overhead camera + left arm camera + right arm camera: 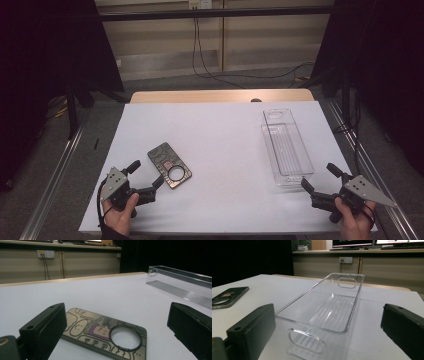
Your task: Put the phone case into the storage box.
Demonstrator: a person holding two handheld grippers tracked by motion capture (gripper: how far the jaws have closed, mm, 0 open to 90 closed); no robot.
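Note:
A dark phone case with cartoon drawings and a round ring lies flat on the white table, left of centre. My left gripper rests just in front of it, open, with the case's near end between and beyond the jaws, untouched. A clear plastic bin with cut-out handles stands empty at the right. My right gripper sits at the bin's near end, open, its jaws to either side of that end and apart from it.
The white sheet covers a wooden table. Metal rails run along both sides. Cables hang from a wall socket behind. The phone case shows far left in the right gripper view.

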